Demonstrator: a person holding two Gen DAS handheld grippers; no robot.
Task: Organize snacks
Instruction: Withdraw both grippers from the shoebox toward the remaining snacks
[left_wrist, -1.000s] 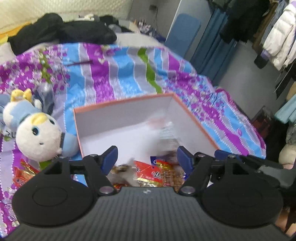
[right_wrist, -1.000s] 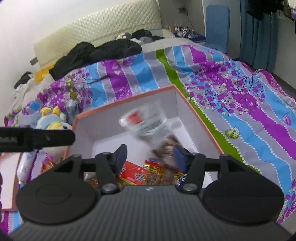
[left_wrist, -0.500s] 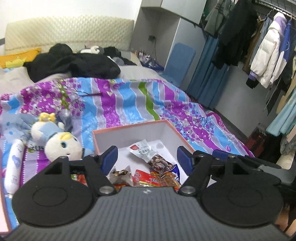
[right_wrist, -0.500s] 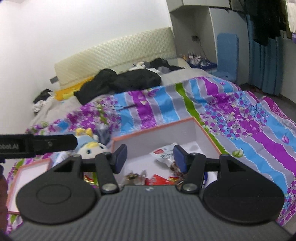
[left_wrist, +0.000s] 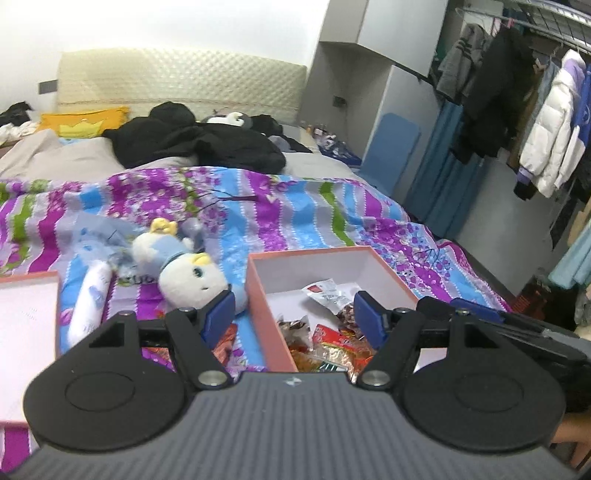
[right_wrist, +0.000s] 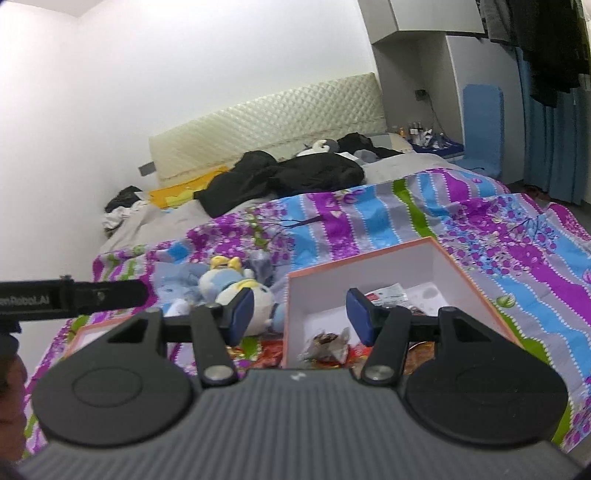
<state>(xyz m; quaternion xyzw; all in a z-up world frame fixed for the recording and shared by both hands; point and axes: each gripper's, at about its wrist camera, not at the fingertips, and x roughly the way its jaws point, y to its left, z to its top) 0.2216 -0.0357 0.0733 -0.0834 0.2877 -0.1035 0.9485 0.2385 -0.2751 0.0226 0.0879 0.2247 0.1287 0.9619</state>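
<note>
OK, left wrist view: orange box on the striped bedspread holds the snack packets; more packets lie just left of it. Left gripper jaws apart, empty, tilted down. The clothes rack shows only here. Right wrist view: same box, plush toy to its left. Right gripper jaws apart, empty.
</note>
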